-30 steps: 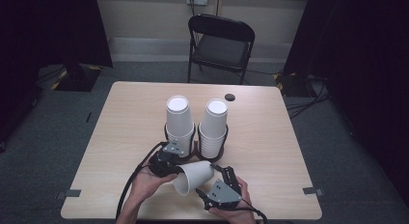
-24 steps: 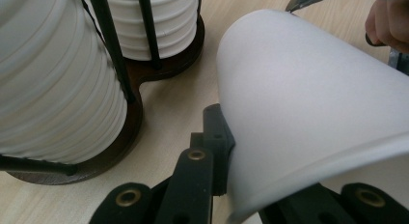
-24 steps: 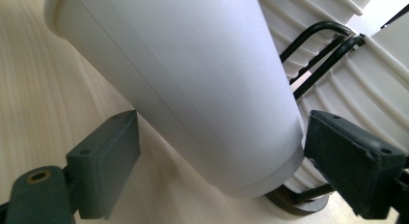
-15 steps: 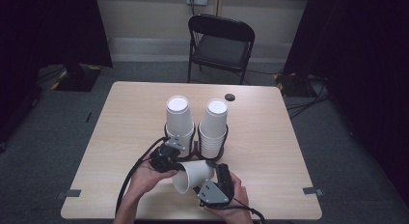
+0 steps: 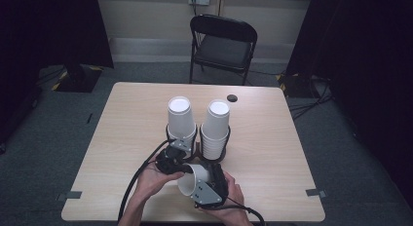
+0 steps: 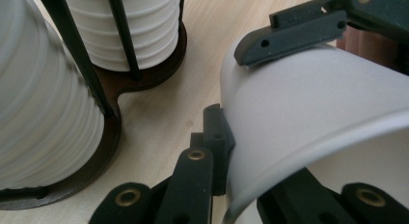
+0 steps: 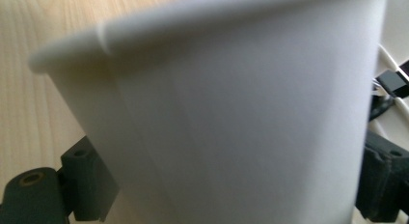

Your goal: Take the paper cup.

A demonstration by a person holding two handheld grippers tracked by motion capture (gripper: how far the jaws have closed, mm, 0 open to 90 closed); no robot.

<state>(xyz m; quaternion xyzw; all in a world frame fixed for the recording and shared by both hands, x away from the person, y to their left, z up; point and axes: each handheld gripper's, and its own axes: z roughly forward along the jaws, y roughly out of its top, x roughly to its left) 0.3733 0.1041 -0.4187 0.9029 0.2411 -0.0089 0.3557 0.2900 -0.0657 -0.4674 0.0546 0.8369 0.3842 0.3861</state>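
Observation:
A white paper cup [image 5: 194,181] lies on its side just above the table's front edge, between both grippers. My left gripper [image 5: 183,170] is shut on its rim, with one finger [image 6: 212,137] outside the cup wall [image 6: 328,98] and the other inside. My right gripper [image 5: 200,175] straddles the cup body [image 7: 231,113]. Its jaws have just been opening and stand wide on either side of the cup, and one finger [image 6: 289,33] lies along the cup's upper side. Behind the cup, two stacks of white cups [image 5: 179,116] [image 5: 215,126] stand in a black wire holder [image 5: 197,147].
The holder's dark base [image 6: 140,84] is close to the left gripper. A small black disc [image 5: 232,97] lies at the far edge of the wooden table [image 5: 122,128]. A black folding chair [image 5: 221,46] stands beyond it. A cable [image 5: 139,179] trails off the front left.
My right gripper has slid left along the cup, so the cup now sits deeper between its jaws. The left gripper and the cup have hardly shifted.

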